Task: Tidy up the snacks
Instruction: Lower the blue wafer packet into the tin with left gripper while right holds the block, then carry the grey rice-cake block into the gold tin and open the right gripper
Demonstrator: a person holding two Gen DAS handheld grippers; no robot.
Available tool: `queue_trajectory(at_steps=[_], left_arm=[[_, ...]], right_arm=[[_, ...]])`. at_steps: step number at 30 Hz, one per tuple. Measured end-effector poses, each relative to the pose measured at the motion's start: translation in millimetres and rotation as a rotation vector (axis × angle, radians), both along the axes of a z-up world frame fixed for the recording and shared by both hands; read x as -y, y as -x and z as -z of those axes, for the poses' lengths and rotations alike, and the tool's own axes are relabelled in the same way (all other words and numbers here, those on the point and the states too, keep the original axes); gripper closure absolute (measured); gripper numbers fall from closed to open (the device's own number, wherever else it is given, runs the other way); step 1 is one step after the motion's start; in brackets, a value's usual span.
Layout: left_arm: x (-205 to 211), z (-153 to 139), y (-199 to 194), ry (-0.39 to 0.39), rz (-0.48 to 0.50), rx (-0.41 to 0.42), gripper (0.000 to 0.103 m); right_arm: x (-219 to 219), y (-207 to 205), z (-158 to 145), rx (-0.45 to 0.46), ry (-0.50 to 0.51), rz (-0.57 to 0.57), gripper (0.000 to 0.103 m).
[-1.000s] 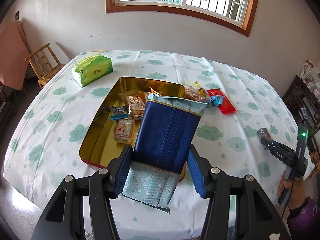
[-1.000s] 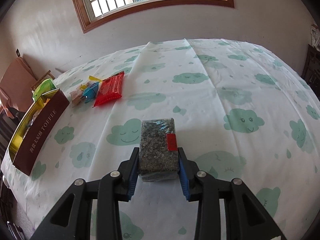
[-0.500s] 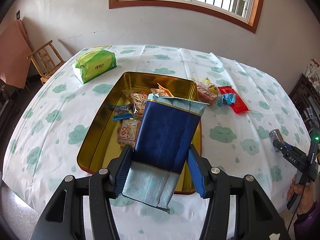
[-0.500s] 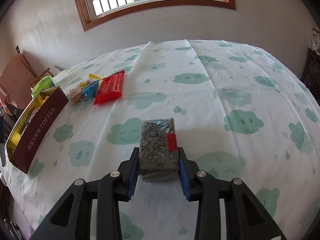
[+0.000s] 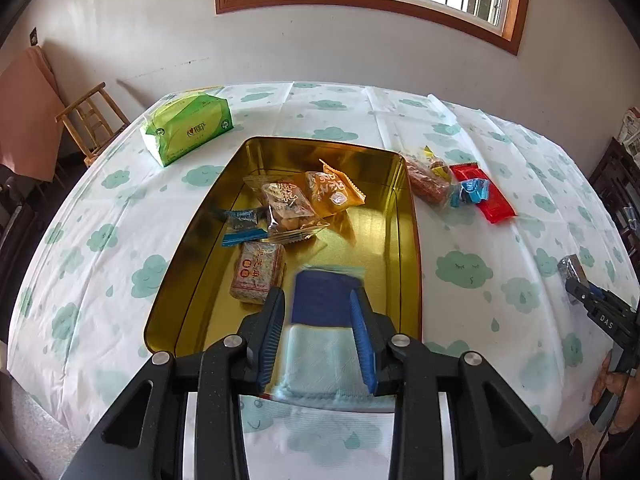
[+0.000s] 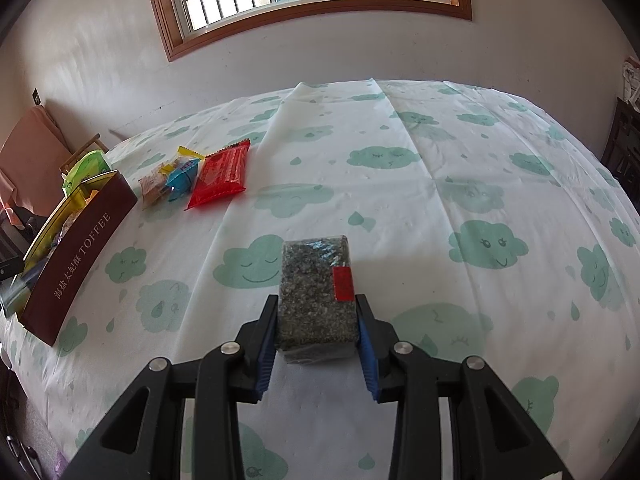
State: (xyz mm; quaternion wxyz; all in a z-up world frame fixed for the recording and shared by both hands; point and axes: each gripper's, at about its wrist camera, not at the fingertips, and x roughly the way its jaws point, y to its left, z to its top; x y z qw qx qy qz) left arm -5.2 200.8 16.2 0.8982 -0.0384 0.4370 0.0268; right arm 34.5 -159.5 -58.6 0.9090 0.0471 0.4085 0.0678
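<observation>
Left gripper (image 5: 320, 332): jaws have just been closing; the blue packet (image 5: 322, 300) lies between them, blurred, so whether the pads press on it cannot be told.
Blue packet: dark blue upper part, pale patterned lower part, at the near end of the gold tin (image 5: 404, 216) and over its near rim.
Gold tin: open on the cloud-print tablecloth (image 5: 460, 268); holds an orange packet (image 5: 336, 194), a clear-wrapped pastry (image 5: 290, 208), a small blue sachet (image 5: 242, 226) and a sesame bar (image 5: 258, 272) (all in the far half).
Right gripper (image 6: 316, 336): clamped on a dark seed brick (image 6: 316, 288), red label on its right side.
Loose snacks: red packet (image 6: 220, 174) with smaller ones beside it, right of the tin.
Tissue pack (image 5: 188, 128): green, beyond the tin's left corner.
</observation>
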Motion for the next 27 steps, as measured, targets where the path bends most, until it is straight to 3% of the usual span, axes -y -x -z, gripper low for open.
queue_trajectory(at_steps=[20,27], left_arm=[[1,-13,16,-0.072,-0.019,0.036,0.070],[-7,-11,19,-0.072,-0.039,0.029,0.069]], right_arm=[[-3,-1,0,-0.007,0.027,-0.010,0.067],[-2,-2,-1,-0.034,-0.032,0.004,0.067]])
